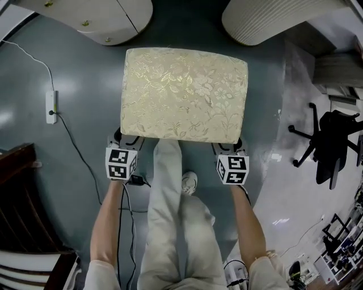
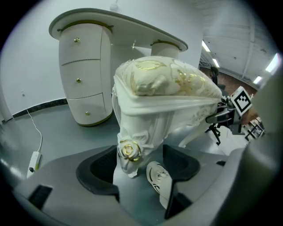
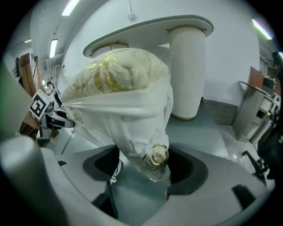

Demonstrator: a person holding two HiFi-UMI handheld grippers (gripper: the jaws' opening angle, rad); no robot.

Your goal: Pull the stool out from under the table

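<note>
Both forearms stretch straight ahead, side by side. The left gripper (image 2: pixel 140 170) has its jaws apart around the stool's (image 1: pixel 184 93) carved leg (image 2: pixel 129 152). The right gripper (image 3: pixel 143 170) likewise straddles another leg (image 3: pixel 155 156), seemingly brushing one pad. The seat is just above and ahead of both, and the table (image 1: pixel 85 17) lies beyond.

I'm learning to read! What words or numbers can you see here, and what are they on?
No readable words, numbers or brands anywhere.
The left gripper and right gripper carry cubes with only black-and-white square patterns, not letters.
The stool shows only a flower pattern.
</note>
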